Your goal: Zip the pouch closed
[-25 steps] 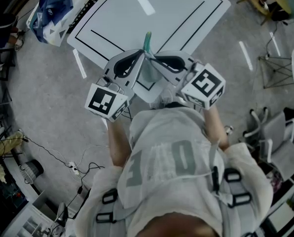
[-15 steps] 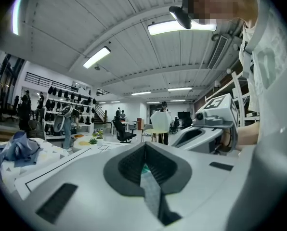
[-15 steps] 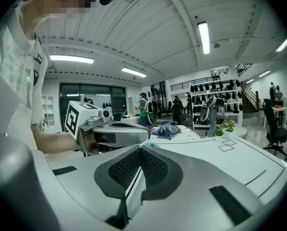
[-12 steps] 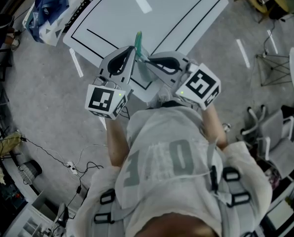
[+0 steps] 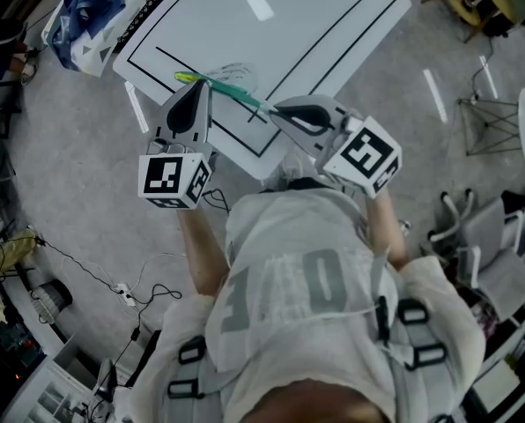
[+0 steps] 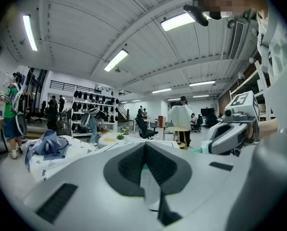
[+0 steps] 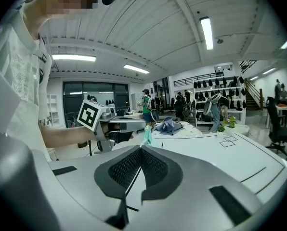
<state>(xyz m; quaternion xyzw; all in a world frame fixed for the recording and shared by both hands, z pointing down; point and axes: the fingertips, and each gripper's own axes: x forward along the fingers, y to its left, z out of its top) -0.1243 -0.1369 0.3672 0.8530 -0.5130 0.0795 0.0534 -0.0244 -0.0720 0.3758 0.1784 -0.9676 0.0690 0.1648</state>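
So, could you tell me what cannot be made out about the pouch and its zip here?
- Zip: too small in the head view to tell open from closed.
- Left gripper view: the left gripper, shut, hides all but a pale sliver of the pouch.
- Right gripper view: the right gripper, shut, covers what it pinches; only a teal tip shows beyond.
- Pouch contents: too small in the head view.

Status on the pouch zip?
Both shut on pouch: left gripper, right gripper. Pouch taut between them, above white table. Zip progress unclear. Nothing blocking.
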